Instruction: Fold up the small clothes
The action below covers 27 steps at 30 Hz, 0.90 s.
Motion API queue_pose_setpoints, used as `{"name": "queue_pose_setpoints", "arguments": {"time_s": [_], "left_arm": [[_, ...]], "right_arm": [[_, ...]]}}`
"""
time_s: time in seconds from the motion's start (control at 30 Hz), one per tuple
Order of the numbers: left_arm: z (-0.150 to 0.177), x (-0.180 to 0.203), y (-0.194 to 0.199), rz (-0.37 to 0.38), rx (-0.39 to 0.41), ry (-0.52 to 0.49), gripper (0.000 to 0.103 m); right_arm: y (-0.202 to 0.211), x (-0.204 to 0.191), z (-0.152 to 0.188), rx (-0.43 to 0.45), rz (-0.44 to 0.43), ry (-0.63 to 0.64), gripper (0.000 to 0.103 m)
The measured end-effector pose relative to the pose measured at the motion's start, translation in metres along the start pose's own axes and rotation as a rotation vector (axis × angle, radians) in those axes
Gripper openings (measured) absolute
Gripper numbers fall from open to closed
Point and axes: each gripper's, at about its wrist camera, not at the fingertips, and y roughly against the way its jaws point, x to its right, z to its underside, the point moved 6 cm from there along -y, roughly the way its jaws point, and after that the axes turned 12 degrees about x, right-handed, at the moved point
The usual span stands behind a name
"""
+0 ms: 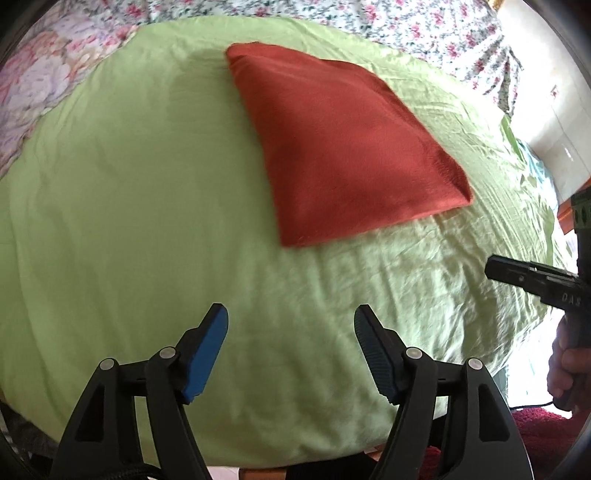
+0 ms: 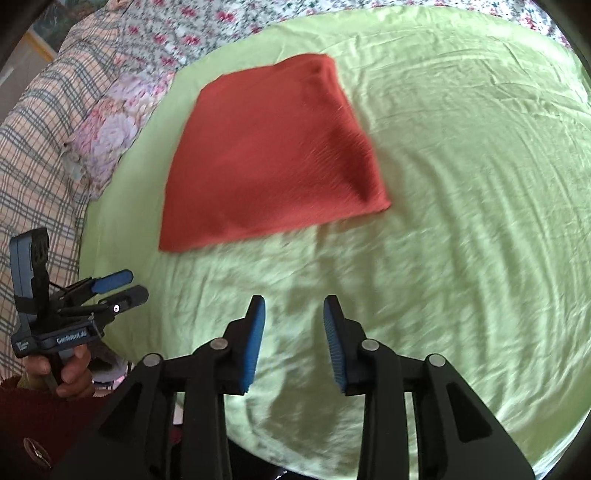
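Lying folded on green sheet (image 1: 129, 192), red cloth (image 1: 343, 147), both tools apart, checked blanket (image 2: 33, 155) only in right view.

So the surface here is a bed covered with a light green cotton sheet (image 1: 129, 192), pretty wrinkled toward the near edge and smoother further back. Lying flat on it is a rust-red folded cloth with a ribbed, soft-looking texture (image 1: 343, 155), roughly four-sided, one corner pointing at the far side. It sits a bit past the middle of the sheet. Behind the green sheet there's a white bedspread with small pink flowers (image 2: 207, 33), plus a pillow with big pale purple blooms (image 2: 110, 125) touching the sheet's edge and a checked blanket (image 2: 33, 155) beside that.
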Motion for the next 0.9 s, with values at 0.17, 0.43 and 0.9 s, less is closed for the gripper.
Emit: {"name": "queue_pose_setpoints", "arguments": {"time_s": [0.17,0.43,0.9], "left_arm": [[-0.001,-0.015,0.009,-0.040,0.028,0.052,0.076],[-0.014,-0.021,0.026,-0.148,0.080,0.021,0.078],[-0.029,0.020,0.046,-0.236,0.131,-0.061,0.083]], "right_arm": [[-0.002,-0.010,0.005,-0.021,0.002,0.042,0.038],[-0.008,-0.013,-0.004,-0.011,-0.024,0.048,0.053],[0.020,-0.006,-0.028,0.015,-0.046,0.119,0.080]]}}
